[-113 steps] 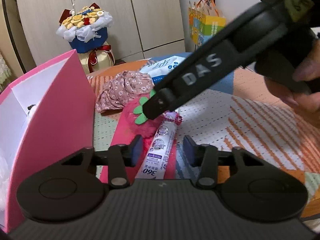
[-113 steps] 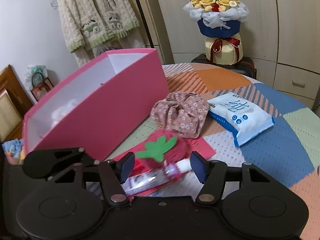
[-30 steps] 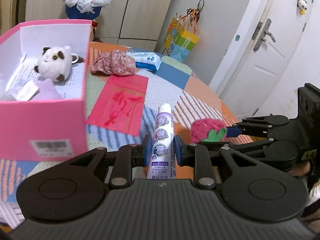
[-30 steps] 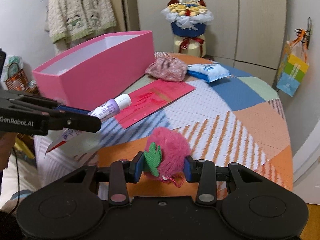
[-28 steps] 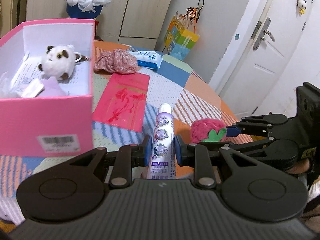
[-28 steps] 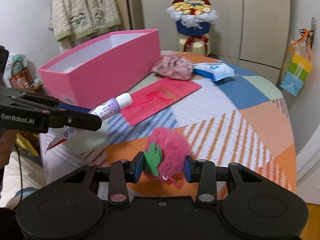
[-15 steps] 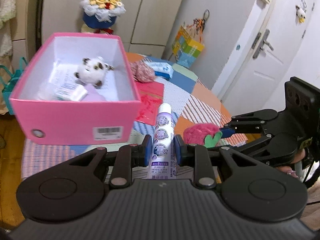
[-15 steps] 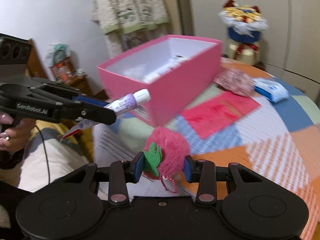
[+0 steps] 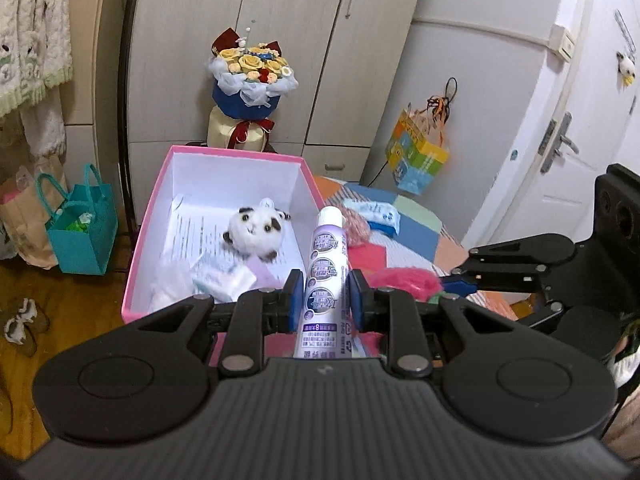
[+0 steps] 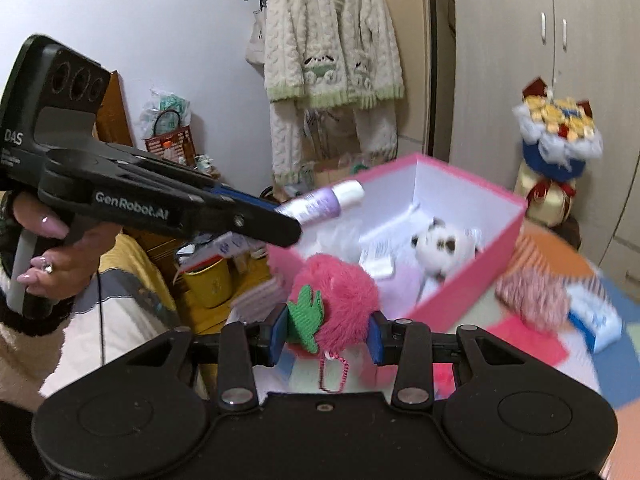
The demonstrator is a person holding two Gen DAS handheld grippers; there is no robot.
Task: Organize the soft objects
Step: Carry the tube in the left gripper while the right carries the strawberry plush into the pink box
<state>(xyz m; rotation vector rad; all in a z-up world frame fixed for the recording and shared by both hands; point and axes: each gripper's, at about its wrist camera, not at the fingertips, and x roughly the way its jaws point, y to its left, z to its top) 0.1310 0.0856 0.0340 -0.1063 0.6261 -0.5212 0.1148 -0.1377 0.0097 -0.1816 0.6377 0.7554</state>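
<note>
My left gripper (image 9: 325, 301) is shut on a purple and white tube (image 9: 326, 276), cap pointing away, held in the air over the near right corner of the pink box (image 9: 138, 248). My right gripper (image 10: 325, 334) is shut on a fluffy pink strawberry toy (image 10: 340, 292) with a green felt leaf, held above the box's near corner. In the left wrist view the strawberry (image 9: 400, 278) shows just right of my fingers. The tube (image 10: 320, 202) pokes past the left gripper's arm in the right wrist view. Inside the box lie a white plush animal (image 9: 254, 232), papers and small packets.
On the patchwork tablecloth (image 9: 416, 236) beyond the box lie a floral fabric pouch (image 10: 532, 300), a blue wipes pack (image 9: 378, 216) and a red sheet (image 10: 528, 340). A flower bouquet (image 9: 252, 80) stands behind. A teal bag (image 9: 82, 232) sits on the floor at left. A hand (image 10: 60, 248) grips the left handle.
Both grippers have risen and swung over toward the pink box, carrying the tube and the strawberry. The box's inside now shows from above. Neither grip has changed.
</note>
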